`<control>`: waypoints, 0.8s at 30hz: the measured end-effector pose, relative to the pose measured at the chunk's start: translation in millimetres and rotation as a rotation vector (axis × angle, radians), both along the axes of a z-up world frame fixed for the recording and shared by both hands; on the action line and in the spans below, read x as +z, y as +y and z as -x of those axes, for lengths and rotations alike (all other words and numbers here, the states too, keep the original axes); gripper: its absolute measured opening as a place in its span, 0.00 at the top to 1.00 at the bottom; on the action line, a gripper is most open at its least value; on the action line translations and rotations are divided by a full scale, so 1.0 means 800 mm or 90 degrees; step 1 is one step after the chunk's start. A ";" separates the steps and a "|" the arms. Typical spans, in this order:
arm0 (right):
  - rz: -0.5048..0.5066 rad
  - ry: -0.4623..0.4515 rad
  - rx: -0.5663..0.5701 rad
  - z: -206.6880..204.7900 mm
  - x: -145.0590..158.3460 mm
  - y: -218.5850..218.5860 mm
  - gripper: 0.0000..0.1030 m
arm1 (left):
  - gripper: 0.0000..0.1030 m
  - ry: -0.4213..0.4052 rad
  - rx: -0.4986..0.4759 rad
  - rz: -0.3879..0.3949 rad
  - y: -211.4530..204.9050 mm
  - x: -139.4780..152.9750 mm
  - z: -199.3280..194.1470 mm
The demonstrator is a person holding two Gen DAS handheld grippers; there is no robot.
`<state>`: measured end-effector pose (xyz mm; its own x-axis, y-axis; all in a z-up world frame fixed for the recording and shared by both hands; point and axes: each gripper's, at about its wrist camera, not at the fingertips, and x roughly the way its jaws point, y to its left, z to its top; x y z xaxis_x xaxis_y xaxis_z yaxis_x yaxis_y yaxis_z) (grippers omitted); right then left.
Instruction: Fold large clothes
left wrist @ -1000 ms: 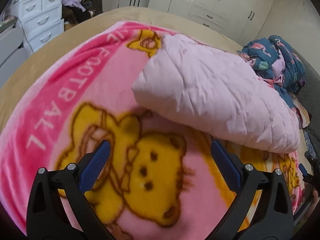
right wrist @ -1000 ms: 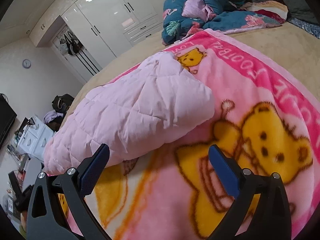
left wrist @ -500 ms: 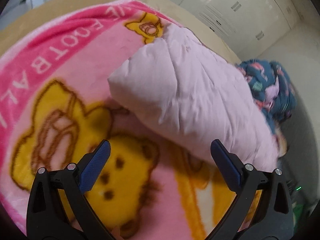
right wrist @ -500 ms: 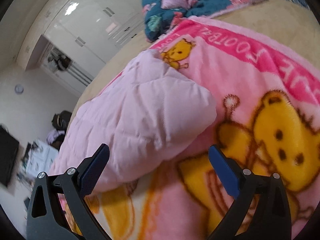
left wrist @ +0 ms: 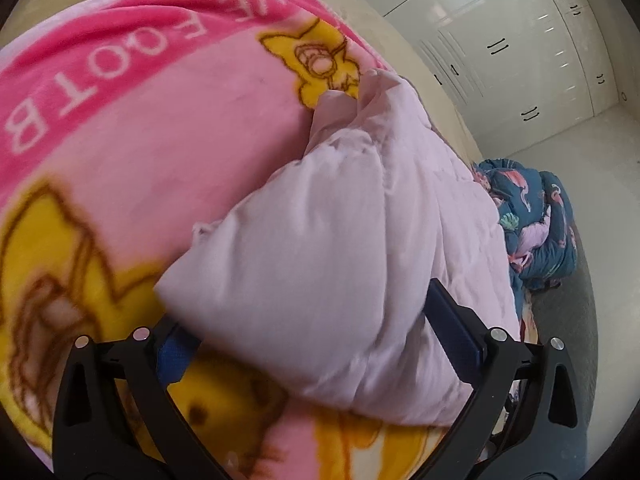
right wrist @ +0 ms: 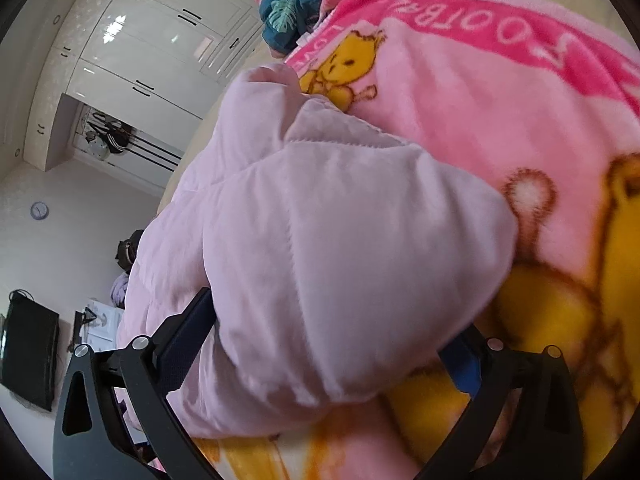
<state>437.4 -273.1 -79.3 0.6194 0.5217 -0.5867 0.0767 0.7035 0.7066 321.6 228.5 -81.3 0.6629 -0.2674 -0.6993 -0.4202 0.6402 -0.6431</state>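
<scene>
Jacket: a pale pink quilted jacket point(left wrist: 340, 248) lies folded into a thick, puffy bundle on top of a blanket, its long side running across the bed; stitched seams show in the right wrist view point(right wrist: 320, 240).

Jacket's place: near the middle of the blanket, with one end close to each camera (the two views look at opposite ends of the same bundle).

Left gripper: the left gripper point(left wrist: 316, 332) has its fingers spread wide around one end of the jacket; the padded fabric fills the space between them and hides the tips, one blue pad point(left wrist: 452, 332) pressing into the side of the bundle and the other pad under its lower corner.

Right gripper: the right gripper point(right wrist: 324, 336) also has its fingers wide apart, straddling the other end of the jacket; the fabric bulges over both fingers, so the tips are covered.

Blanket: a pink fleece blanket point(left wrist: 160, 140) with yellow cartoon bears and a darker pink band of white letters lies spread beneath the jacket.

Bed: a beige bed point(left wrist: 384, 12) shows past the blanket's edge.

Bedding pile: a dark blue patterned heap point(left wrist: 536, 220) sits at the far end of the bed.

Wardrobe: glossy white doors point(right wrist: 160, 40) with dark handles line the wall.
</scene>
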 end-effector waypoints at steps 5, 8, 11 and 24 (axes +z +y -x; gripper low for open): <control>-0.007 -0.001 0.008 -0.008 -0.002 0.002 0.04 | 0.08 0.003 0.011 0.015 0.002 -0.011 -0.018; -0.011 -0.003 0.009 -0.014 -0.004 0.003 0.04 | 0.08 -0.004 0.016 0.020 0.001 -0.016 -0.025; -0.008 -0.010 0.010 -0.014 -0.004 0.006 0.04 | 0.08 -0.015 0.016 0.024 0.000 -0.022 -0.028; 0.112 -0.105 0.071 0.008 0.038 0.036 0.51 | 0.57 -0.071 -0.031 -0.073 -0.023 0.025 -0.021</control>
